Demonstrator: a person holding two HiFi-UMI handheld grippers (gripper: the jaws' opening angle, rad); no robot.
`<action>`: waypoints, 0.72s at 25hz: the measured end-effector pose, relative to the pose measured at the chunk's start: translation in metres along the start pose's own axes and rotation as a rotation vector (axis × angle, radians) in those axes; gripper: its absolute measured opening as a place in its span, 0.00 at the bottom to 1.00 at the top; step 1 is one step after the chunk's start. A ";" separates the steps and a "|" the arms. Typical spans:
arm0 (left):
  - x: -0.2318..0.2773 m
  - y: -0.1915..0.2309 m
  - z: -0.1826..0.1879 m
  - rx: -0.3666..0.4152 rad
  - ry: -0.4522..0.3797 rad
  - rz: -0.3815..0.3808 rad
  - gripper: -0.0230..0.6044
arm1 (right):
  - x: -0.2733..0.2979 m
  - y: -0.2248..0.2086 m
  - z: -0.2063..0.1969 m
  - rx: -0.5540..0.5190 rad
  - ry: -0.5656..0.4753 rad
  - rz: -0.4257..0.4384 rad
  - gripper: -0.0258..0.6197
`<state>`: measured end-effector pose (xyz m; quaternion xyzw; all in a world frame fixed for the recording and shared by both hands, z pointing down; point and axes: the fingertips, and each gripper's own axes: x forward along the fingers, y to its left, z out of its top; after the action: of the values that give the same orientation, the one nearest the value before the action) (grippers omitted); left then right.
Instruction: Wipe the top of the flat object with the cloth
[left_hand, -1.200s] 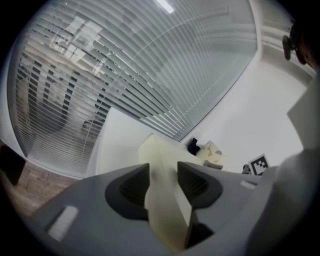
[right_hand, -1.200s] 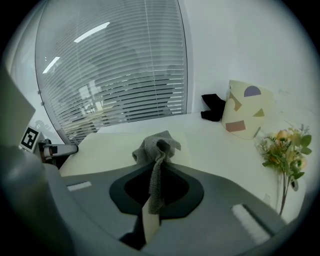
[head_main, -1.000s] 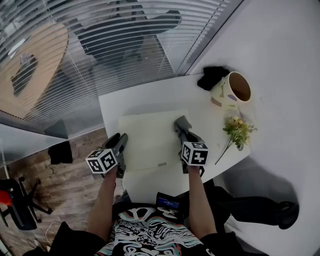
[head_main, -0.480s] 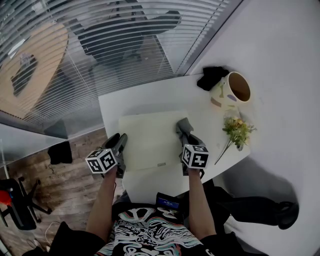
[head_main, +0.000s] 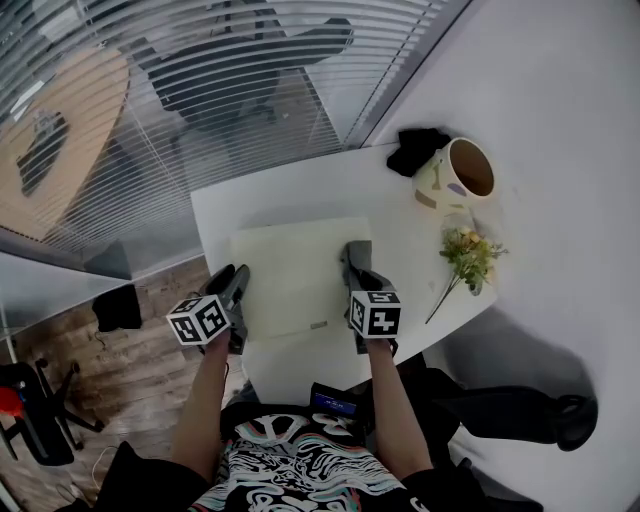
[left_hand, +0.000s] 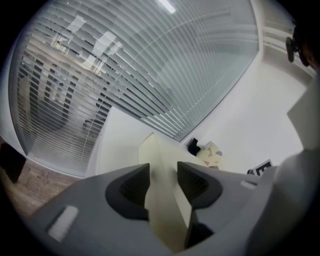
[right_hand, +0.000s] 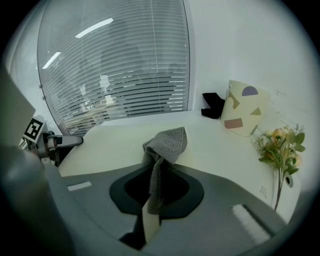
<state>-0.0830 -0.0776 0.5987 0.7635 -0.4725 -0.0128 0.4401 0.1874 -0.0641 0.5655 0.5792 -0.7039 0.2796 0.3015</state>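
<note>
While open-topped at upper right, shows only brown inside the mug (head_main: 434, 184). Pinches grey cloth (right_hand: 165, 142) in right gripper (head_main: 352, 262) over flat object's (head_main: 290, 268) right edge; clamps left edge in left gripper (head_main: 237, 282).

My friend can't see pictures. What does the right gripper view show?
The right gripper pinches a grey cloth over a cream board on a white table. Behind stand a patterned mug, flowers and window blinds.

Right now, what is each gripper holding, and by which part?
Left gripper clamps the flat cream board by its left edge. Right gripper pinches the grey cloth by one bunched end.
</note>
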 end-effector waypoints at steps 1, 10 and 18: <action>0.000 0.000 0.000 0.000 0.000 0.000 0.40 | 0.000 0.002 0.000 -0.005 0.003 0.000 0.06; 0.001 -0.001 0.000 0.000 -0.001 -0.001 0.39 | 0.002 0.028 -0.003 -0.077 0.029 0.040 0.06; 0.001 -0.001 0.000 0.000 0.001 0.000 0.39 | 0.008 0.064 -0.005 -0.145 0.035 0.089 0.06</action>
<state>-0.0820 -0.0783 0.5985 0.7634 -0.4725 -0.0124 0.4402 0.1235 -0.0542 0.5719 0.5191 -0.7420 0.2509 0.3421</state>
